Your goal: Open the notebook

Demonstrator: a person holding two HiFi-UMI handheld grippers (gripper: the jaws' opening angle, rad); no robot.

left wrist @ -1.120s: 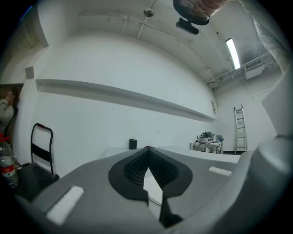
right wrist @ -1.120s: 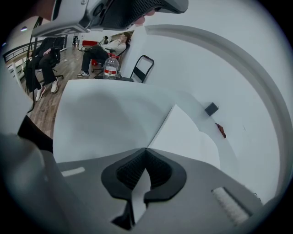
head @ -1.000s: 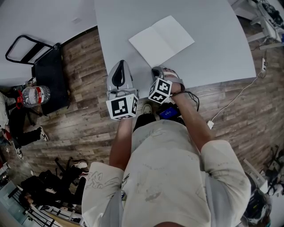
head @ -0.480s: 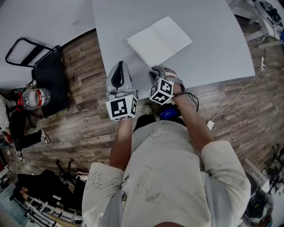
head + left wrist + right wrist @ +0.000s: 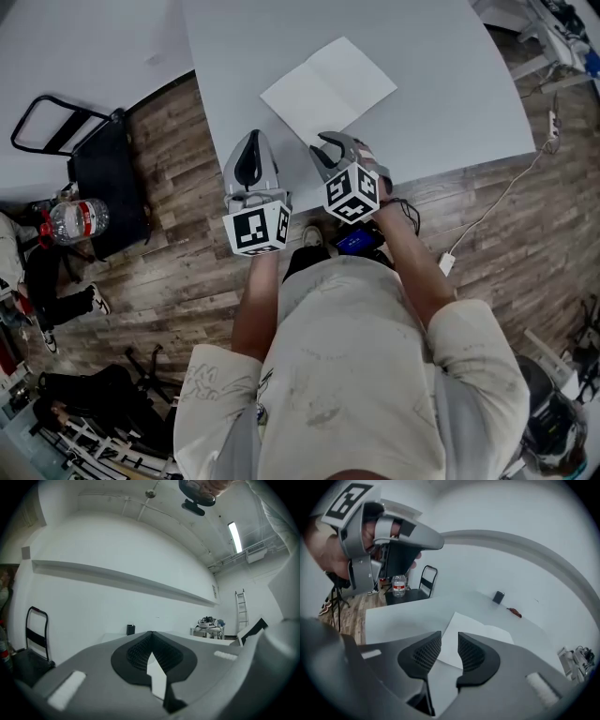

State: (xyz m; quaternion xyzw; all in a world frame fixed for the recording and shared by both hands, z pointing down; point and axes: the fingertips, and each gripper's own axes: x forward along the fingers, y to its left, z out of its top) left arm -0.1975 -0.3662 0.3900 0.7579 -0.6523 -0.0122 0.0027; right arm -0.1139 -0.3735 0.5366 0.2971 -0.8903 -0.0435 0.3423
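Right gripper point(image 5: 321, 148) has lifted, jaws just opened wide, empty; left gripper point(image 5: 253, 136) jaws together. Notebook point(image 5: 328, 91): lies open, flat on counter point(image 5: 450, 84). Likely light, floppy; pinch at page edge.

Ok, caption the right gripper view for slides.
Right gripper, jaws just opened and empty, aimed at the open notebook on the table.

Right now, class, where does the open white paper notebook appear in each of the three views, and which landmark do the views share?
Head view: open white paper notebook, upper centre, on the pale grey table.
Left gripper view: cannot be made out.
Right gripper view: notebook, centre.
Shared landmark: black folding trolley, in all three.
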